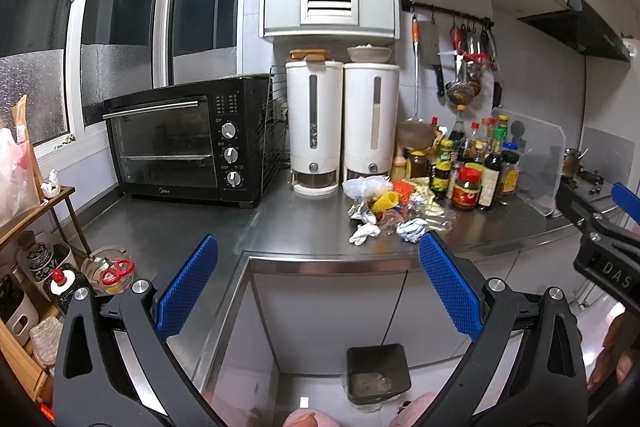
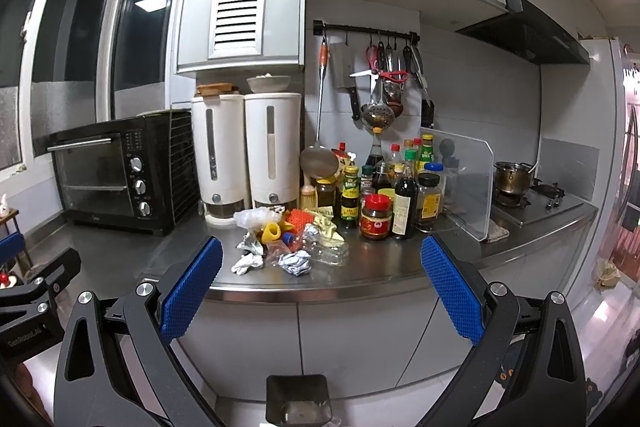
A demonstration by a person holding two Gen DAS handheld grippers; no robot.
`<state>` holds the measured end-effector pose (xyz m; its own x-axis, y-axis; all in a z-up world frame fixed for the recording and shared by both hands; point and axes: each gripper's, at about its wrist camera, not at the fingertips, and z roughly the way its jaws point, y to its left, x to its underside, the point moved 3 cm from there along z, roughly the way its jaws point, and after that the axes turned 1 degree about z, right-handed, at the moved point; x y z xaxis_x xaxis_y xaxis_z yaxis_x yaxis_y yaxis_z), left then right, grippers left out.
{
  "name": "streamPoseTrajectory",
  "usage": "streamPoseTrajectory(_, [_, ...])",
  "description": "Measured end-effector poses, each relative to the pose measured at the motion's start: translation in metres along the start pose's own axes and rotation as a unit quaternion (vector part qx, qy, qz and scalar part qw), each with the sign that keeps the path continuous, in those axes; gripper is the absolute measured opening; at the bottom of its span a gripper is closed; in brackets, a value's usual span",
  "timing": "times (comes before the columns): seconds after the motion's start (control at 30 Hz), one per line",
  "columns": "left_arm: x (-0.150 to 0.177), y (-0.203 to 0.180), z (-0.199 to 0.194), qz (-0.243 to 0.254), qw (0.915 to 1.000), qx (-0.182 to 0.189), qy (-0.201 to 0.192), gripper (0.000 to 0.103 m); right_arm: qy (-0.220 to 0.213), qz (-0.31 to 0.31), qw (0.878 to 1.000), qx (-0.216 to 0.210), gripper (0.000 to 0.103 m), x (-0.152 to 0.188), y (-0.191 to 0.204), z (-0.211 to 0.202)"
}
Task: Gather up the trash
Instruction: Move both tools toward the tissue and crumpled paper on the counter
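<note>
A heap of trash (image 1: 394, 209) (image 2: 286, 241) lies on the steel counter: crumpled foil and paper balls, a clear plastic bottle (image 2: 326, 247), a plastic bag, yellow and orange pieces. A small black bin (image 1: 378, 373) (image 2: 298, 403) stands on the floor below the counter edge. My left gripper (image 1: 318, 287) is open and empty, held in front of the counter, short of the heap. My right gripper (image 2: 320, 287) is open too, nothing between its blue pads, level with the counter's front edge. Each gripper shows at the side of the other's view.
Behind the heap stand two white dispensers (image 2: 246, 151), a cluster of sauce bottles and jars (image 2: 396, 199) and a black oven (image 1: 188, 143). A clear splash guard (image 2: 460, 183) and a stove with a pot (image 2: 514, 177) are at the right. A wooden shelf (image 1: 36, 211) is at the left.
</note>
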<state>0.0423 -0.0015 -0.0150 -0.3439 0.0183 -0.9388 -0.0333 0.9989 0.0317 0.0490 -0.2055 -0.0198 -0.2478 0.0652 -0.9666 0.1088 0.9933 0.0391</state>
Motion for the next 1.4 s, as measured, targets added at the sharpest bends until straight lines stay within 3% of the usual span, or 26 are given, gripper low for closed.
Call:
streamPoseTrajectory(0.17, [0.003, 0.001, 0.023, 0.004, 0.9998, -0.010, 0.015, 0.095, 0.031, 0.019, 0.999, -0.025, 0.100, 0.007, -0.011, 0.034])
streamPoseTrajectory(0.33, [0.000, -0.002, 0.048, 0.006, 0.9995, -0.019, 0.026, 0.095, 0.035, 0.038, 0.998, -0.039, 0.100, 0.007, -0.022, 0.063])
streamPoseTrajectory(0.63, [-0.009, -0.013, 0.115, 0.010, 0.9975, -0.026, 0.065, 0.095, 0.071, 0.061, 0.993, -0.066, 0.100, -0.002, -0.031, 0.132])
streamPoseTrajectory(0.83, [-0.012, -0.010, 0.167, -0.021, 0.9948, -0.021, 0.097, 0.095, 0.105, -0.006, 0.992, -0.066, 0.100, 0.002, -0.011, 0.188])
streamPoseTrajectory(1.07, [-0.006, -0.023, 0.231, 0.002, 0.9925, -0.003, 0.122, 0.095, 0.174, 0.003, 0.979, -0.110, 0.100, 0.018, 0.004, 0.262])
streamPoseTrajectory(1.2, [-0.003, -0.032, 0.264, 0.037, 0.9923, -0.004, 0.118, 0.095, 0.200, -0.011, 0.974, -0.103, 0.100, 0.028, 0.010, 0.296])
streamPoseTrajectory(1.4, [0.001, -0.039, 0.308, 0.048, 0.9878, 0.010, 0.148, 0.095, 0.234, 0.007, 0.967, -0.097, 0.100, 0.042, 0.010, 0.340])
